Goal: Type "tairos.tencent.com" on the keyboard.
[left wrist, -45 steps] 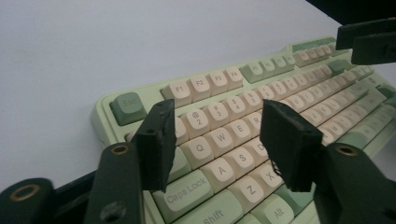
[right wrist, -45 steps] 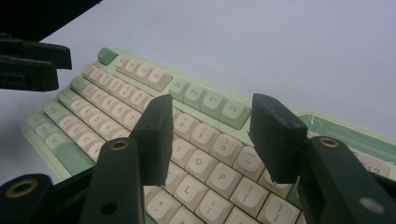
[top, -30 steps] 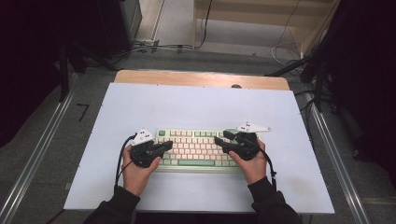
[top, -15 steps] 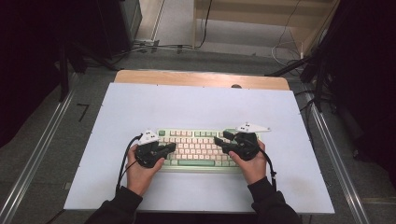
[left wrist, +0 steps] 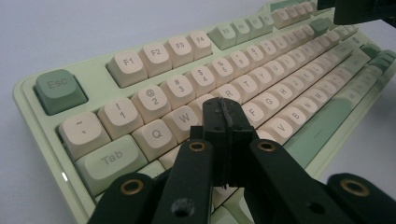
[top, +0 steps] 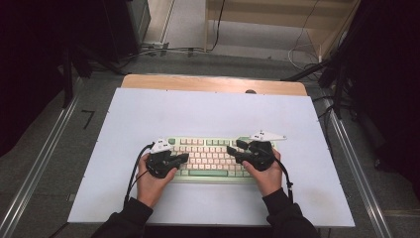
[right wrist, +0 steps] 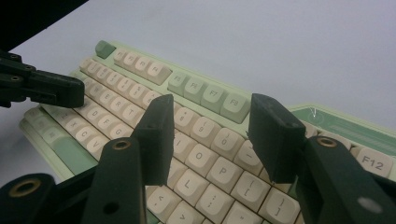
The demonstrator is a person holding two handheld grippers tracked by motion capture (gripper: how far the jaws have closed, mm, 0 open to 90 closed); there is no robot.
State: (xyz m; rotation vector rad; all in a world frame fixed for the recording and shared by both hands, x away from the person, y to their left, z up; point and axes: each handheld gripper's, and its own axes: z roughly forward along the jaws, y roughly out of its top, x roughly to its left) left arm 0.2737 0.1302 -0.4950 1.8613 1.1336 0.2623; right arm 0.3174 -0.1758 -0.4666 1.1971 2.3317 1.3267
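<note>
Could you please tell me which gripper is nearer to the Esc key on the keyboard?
The left. The left gripper sits over the keyboard's left end, a few keys from the Esc key; the right gripper is over the right half.

Bare white table [top: 208, 111] lies open beyond the keyboard [top: 210, 148]; both side margins are free.

A pale green mechanical keyboard [top: 210, 158] with cream keycaps and darker green accent keys lies flat on the white table, just below centre of the high view, its long side running left to right.
</note>
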